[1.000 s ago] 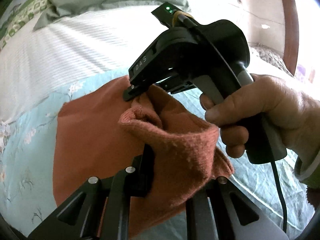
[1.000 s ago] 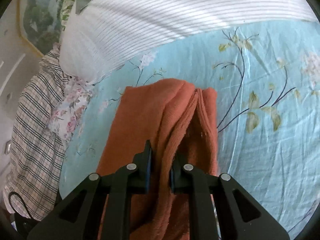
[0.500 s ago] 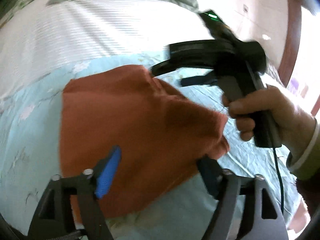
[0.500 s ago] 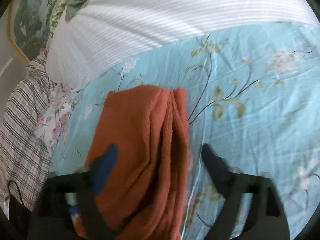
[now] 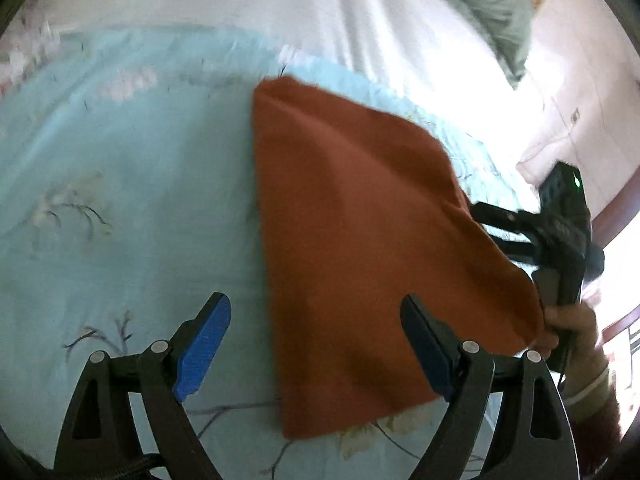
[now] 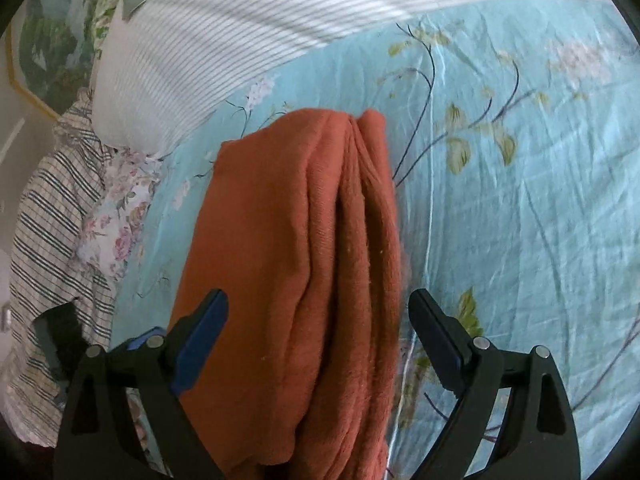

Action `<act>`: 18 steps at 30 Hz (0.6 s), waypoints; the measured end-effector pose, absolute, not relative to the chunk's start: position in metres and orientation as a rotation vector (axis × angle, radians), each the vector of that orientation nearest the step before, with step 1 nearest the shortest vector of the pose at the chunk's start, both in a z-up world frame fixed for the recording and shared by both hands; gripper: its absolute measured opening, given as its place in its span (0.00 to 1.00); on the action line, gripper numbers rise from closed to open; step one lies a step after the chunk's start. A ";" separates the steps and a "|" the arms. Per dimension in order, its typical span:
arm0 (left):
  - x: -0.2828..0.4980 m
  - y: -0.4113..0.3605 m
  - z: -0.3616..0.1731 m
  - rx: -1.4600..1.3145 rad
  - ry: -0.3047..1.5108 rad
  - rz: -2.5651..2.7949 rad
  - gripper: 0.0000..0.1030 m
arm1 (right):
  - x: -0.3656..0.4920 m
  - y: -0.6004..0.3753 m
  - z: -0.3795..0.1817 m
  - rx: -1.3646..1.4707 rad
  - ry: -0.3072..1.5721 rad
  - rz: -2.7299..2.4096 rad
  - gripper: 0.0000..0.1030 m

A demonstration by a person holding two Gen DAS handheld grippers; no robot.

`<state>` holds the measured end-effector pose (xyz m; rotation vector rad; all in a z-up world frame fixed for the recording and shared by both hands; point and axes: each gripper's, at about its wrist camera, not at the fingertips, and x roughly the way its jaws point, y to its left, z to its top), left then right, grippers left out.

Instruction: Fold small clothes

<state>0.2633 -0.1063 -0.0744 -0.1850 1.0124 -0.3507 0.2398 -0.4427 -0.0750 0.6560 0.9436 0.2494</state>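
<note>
Cloth: a rust-orange knit lies folded flat on the sheet; in the right wrist view its layers stack as long ridges along one side.
Sheet: pale blue with flower sprigs, wrinkled, spread under the cloth on all sides.
Left gripper: its jaws have just been opening and now stand wide apart, released; the blue pad hangs over bare sheet, the other finger over the cloth's near part. Nothing is pinched between them.
Right gripper: its jaws have just been opening and now gape wide, straddling the near end of the cloth; the pads stand clear of the knit on both sides, so no grip.
Right gripper from the left wrist view: black body past the far edge of the cloth, a green light lit on top, blurred.
Hand: wraps the right gripper's handle, a light cuff at the wrist.
Blanket: white with fine stripes, lying beyond the sheet.
Other clothes: a checked shirt and a floral piece heaped beside the sheet, apart from the cloth.
</note>
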 end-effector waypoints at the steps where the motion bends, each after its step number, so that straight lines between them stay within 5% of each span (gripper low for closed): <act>1: 0.269 -0.106 -0.080 -0.195 1.028 -0.355 0.84 | 0.241 -0.443 -0.077 0.660 0.948 0.253 0.89; 6: 0.291 -0.107 -0.104 -0.271 1.105 -0.379 0.86 | 0.247 -0.442 -0.086 0.665 0.967 0.268 0.75; 8: 0.301 -0.112 -0.107 -0.263 1.089 -0.381 0.87 | 0.249 -0.441 -0.090 0.678 0.986 0.280 0.50; 10: 0.309 -0.122 -0.110 -0.232 1.084 -0.384 0.86 | 0.251 -0.438 -0.094 0.686 0.997 0.291 0.42; 11: 0.311 -0.126 -0.109 -0.212 1.079 -0.385 0.81 | 0.250 -0.435 -0.094 0.681 1.000 0.293 0.37; 12: 0.312 -0.130 -0.111 -0.189 1.073 -0.396 0.61 | 0.249 -0.434 -0.093 0.683 0.997 0.296 0.35; 15: 0.314 -0.140 -0.105 -0.157 1.058 -0.412 0.31 | 0.244 -0.428 -0.084 0.691 0.966 0.299 0.29; 18: 0.301 -0.131 -0.087 -0.176 1.012 -0.445 0.22 | 0.236 -0.417 -0.070 0.708 0.918 0.321 0.27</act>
